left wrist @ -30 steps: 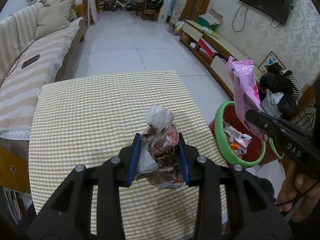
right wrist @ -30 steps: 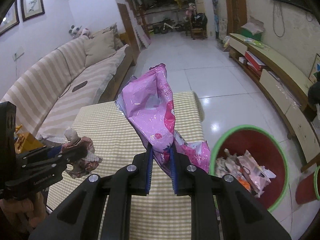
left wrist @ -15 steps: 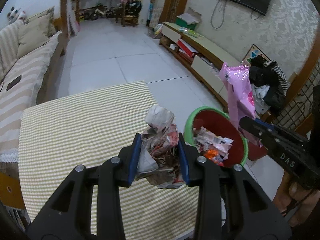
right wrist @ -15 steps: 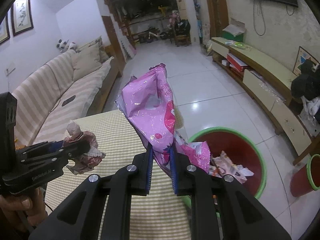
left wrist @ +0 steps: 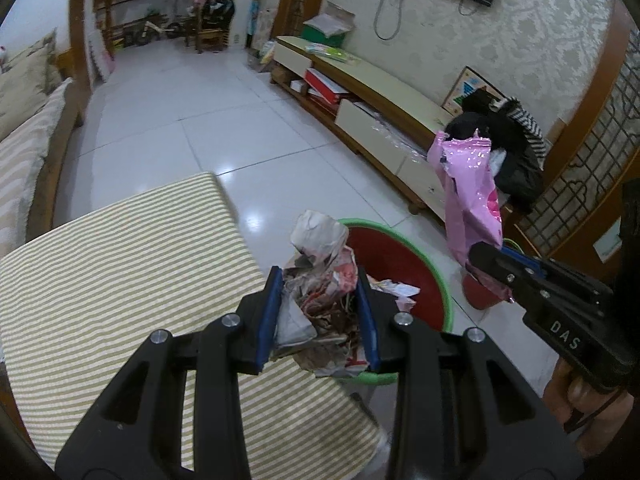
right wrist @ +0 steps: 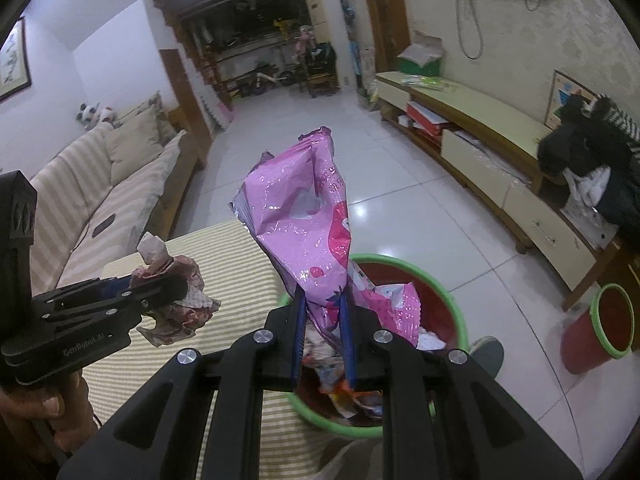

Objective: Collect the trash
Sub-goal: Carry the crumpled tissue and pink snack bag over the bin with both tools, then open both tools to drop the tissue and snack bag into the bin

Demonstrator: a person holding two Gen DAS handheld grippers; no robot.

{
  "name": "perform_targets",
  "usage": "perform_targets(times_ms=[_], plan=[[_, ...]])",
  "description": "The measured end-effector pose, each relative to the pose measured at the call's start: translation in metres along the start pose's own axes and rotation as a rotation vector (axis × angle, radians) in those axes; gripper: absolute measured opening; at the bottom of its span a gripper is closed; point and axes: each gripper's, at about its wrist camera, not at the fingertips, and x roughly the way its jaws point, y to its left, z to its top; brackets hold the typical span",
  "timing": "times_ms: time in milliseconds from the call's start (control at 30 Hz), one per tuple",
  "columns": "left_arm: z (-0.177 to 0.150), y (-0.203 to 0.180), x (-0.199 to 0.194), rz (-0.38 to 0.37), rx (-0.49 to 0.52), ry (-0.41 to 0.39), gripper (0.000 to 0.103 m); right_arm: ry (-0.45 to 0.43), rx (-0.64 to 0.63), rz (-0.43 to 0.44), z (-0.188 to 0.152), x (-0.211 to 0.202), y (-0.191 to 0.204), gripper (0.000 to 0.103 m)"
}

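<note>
Pinching crumpled paper wad (left wrist: 320, 280) in left gripper (left wrist: 318, 312) jaws, pink wrapper (right wrist: 304, 232) in right gripper (right wrist: 323, 336) jaws, both above red bin (right wrist: 448, 304) beside counter (left wrist: 120, 272) edge.

a striped cloth (left wrist: 120, 272) covers the table; the red bin (right wrist: 448, 308) stands on the tiled floor (left wrist: 168, 120).

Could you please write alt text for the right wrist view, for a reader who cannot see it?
The right gripper is shut on a pink bag, held above a red bin with a green rim that already contains wrappers. At left, the left gripper clamps a paper wad over a striped table, in a living room with a sofa.
</note>
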Motion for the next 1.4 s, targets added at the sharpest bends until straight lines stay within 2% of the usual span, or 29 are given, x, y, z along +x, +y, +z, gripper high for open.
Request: perform_targets(times_ms=[200, 533, 1033, 1067, 1100, 1233, 1300, 1367, 1400], plan=[[0.006, -0.026, 0.021, -0.040, 0.034, 0.018, 0.034, 0.004, 0.046, -0.025, -0.001, 0.002, -0.033, 0.015], [0.010, -0.046, 0.055, -0.069, 0.062, 0.061, 0.034, 0.038, 0.094, -0.026, -0.004, 0.021, -0.059, 0.015], [0.003, -0.052, 0.094, -0.071, 0.060, 0.130, 0.038, 0.120, 0.096, -0.001, -0.011, 0.065, -0.069, 0.016], [0.003, -0.051, 0.096, -0.072, 0.055, 0.131, 0.040, 0.125, 0.094, -0.003, -0.012, 0.067, -0.068, 0.016], [0.003, -0.050, 0.097, -0.072, 0.049, 0.133, 0.048, 0.129, 0.093, -0.003, -0.013, 0.069, -0.069, 0.017], [0.003, -0.044, 0.098, -0.070, 0.034, 0.135, 0.057, 0.149, 0.101, -0.006, -0.015, 0.073, -0.071, 0.018], [0.002, -0.042, 0.096, -0.064, 0.031, 0.132, 0.064, 0.152, 0.106, -0.007, -0.016, 0.073, -0.072, 0.025], [0.001, -0.040, 0.095, -0.065, 0.029, 0.131, 0.069, 0.141, 0.117, -0.008, -0.016, 0.070, -0.071, 0.040], [0.000, -0.039, 0.093, -0.064, 0.027, 0.131, 0.075, 0.137, 0.120, -0.007, -0.015, 0.069, -0.071, 0.044]])
